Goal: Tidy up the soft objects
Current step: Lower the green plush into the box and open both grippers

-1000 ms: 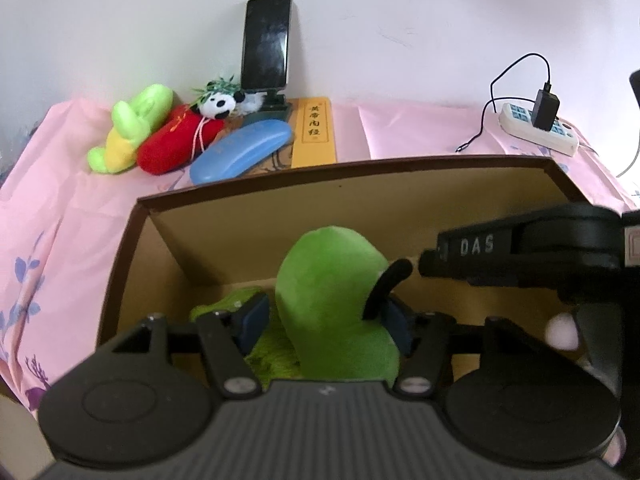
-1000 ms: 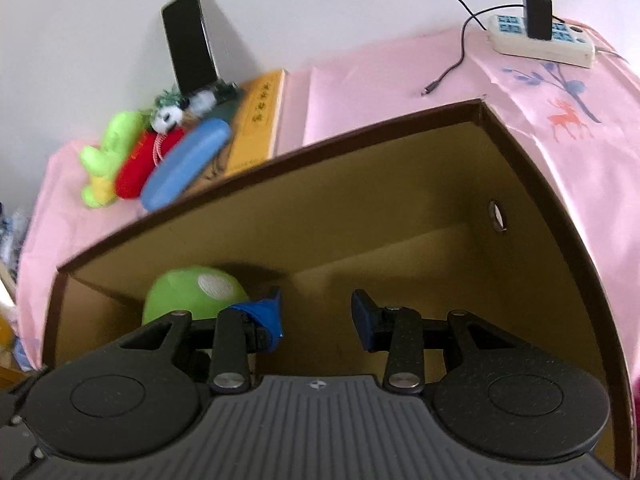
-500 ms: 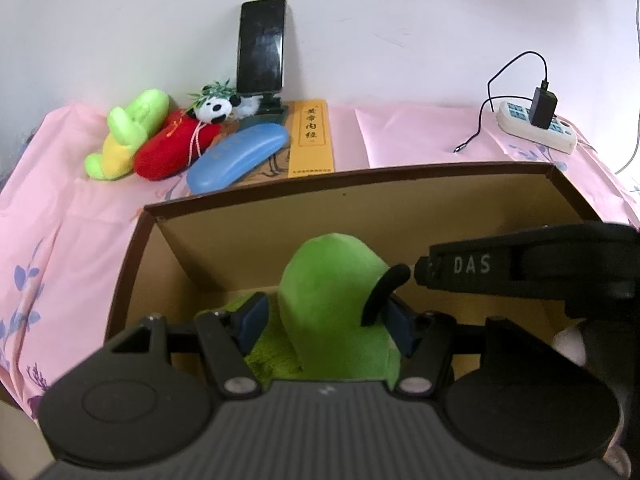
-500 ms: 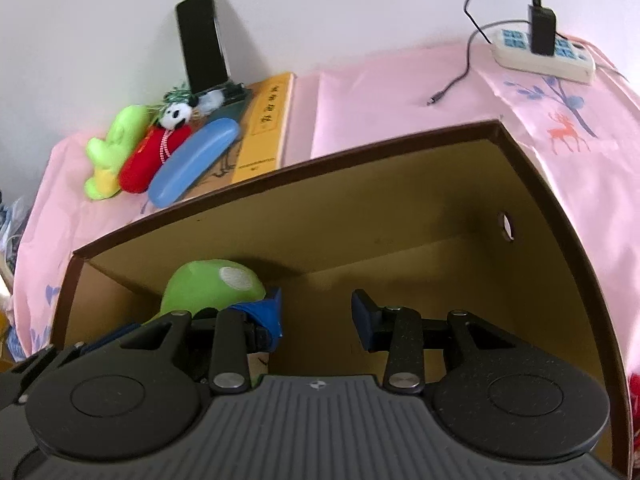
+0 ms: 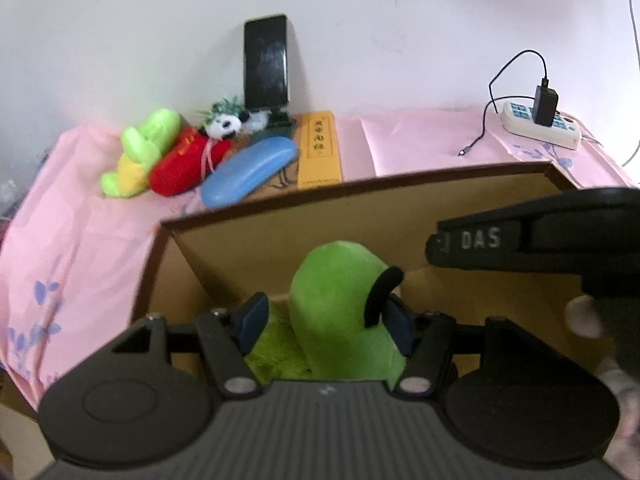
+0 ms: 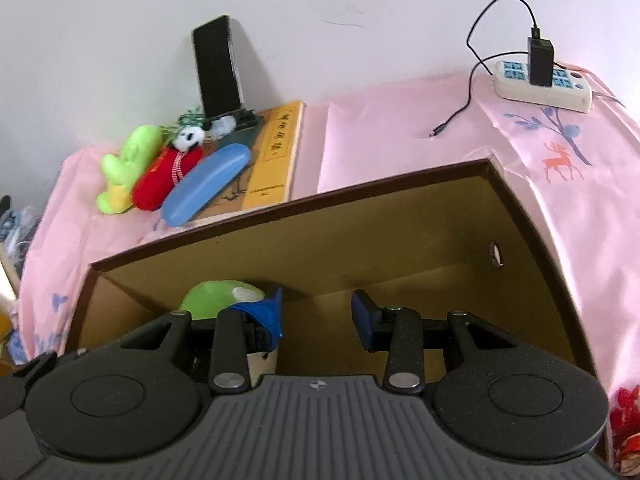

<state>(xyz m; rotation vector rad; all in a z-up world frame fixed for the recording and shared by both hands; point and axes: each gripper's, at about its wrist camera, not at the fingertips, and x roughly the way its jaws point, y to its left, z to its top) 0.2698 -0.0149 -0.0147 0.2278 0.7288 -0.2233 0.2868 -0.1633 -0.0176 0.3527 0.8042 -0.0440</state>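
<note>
Left gripper (image 5: 322,318) spread wide around green plush (image 5: 340,312) inside cardboard box (image 5: 360,188), right gripper (image 6: 316,314) part-open, empty.

The white letters "DAS" stand on the black arm of the right tool (image 5: 520,240). The yellow book (image 6: 276,152) has Chinese writing, too small to read.

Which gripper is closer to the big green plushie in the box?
Left. The left gripper has the green plushie between its fingers; the right gripper sits beside it over bare box floor.
</note>
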